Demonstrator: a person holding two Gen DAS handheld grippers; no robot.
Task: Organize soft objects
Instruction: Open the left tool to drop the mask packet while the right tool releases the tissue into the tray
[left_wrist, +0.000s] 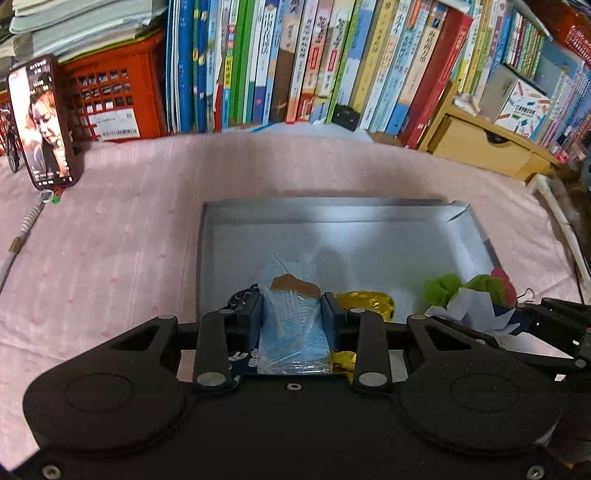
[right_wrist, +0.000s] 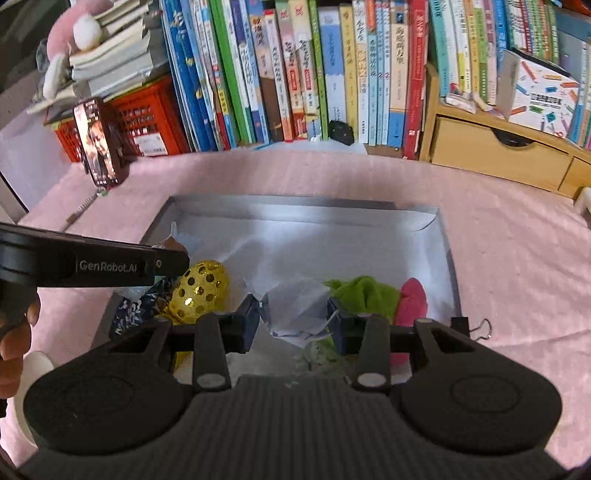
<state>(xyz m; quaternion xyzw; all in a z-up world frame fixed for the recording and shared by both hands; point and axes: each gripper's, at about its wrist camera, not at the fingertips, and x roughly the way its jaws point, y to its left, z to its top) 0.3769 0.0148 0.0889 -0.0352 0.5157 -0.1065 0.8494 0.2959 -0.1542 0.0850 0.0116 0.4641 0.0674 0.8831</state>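
Observation:
A shallow grey tray (left_wrist: 332, 221) (right_wrist: 295, 221) lies on the pink cloth. My left gripper (left_wrist: 293, 306) is shut on a blue face mask in a clear wrapper (left_wrist: 291, 317), held over the tray's near left part. My right gripper (right_wrist: 293, 314) is shut on a crumpled white tissue (right_wrist: 299, 306) over the tray's near right part. In the tray lie a gold perforated ball (right_wrist: 199, 288) (left_wrist: 369, 301), a green cloth (right_wrist: 362, 295) (left_wrist: 443, 290), a pink soft piece (right_wrist: 412, 299) and a dark patterned cloth (right_wrist: 136, 310).
A phone (left_wrist: 42, 122) (right_wrist: 96, 142) leans on a red crate (left_wrist: 110, 92). Books (left_wrist: 295, 62) line the back. A wooden drawer box (right_wrist: 498, 155) stands at the back right. A black binder clip (right_wrist: 472, 326) lies beside the tray's right edge.

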